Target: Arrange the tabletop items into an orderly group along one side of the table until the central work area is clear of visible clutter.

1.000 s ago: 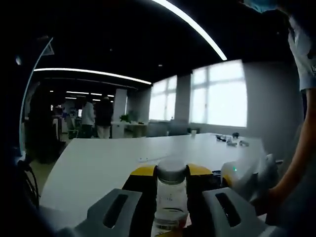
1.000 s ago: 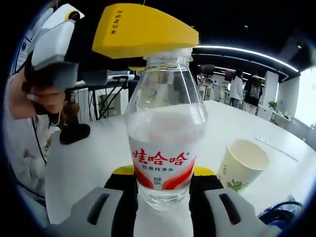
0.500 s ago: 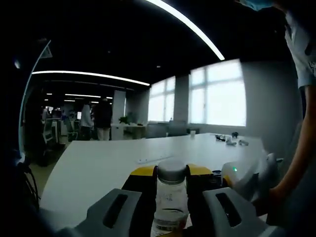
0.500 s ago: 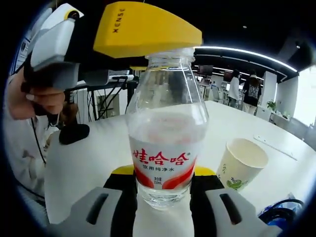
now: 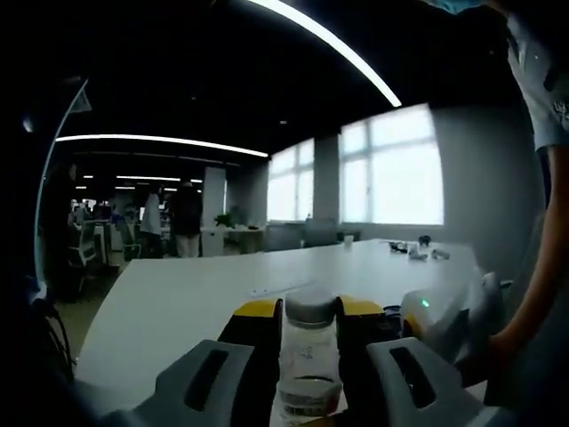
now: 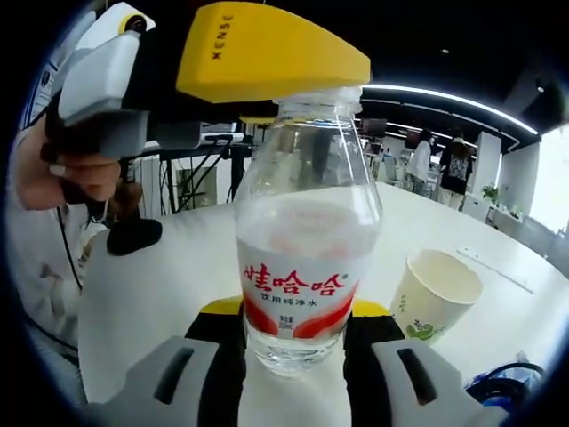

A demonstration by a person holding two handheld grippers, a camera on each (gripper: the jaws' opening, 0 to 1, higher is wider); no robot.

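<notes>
So on my end, right gripper view: the right gripper (image 6: 295,342) has its jaws closed in on the lower body of a clear plastic water bottle with a red-and-white label (image 6: 300,267), one yellow-tipped jaw on each side, and the bottle stands upright between them, roughly half full. Up top, the left gripper (image 6: 267,58) comes in from the left with its yellow jaw sitting right over the bottle's neck, a person's hand (image 6: 67,173) wrapped around its grey handle. Just beside the bottle on the right is a white paper cup with a green print (image 6: 436,298), upright and open-mouthed on the big white table (image 6: 178,267). A black rounded object (image 6: 133,236) sits on the table further left; can't tell what it is.

Left gripper view: looking along the left gripper (image 5: 308,318), its jaws are pinched on the bottle's grey cap (image 5: 309,309), so I'm seeing the bottle from above. The right gripper's grey body (image 5: 444,316) is just off to the right, with a person's forearm (image 5: 533,294) behind it. A few small items (image 5: 418,253) lie at the table's far end, too small to make out.
</notes>
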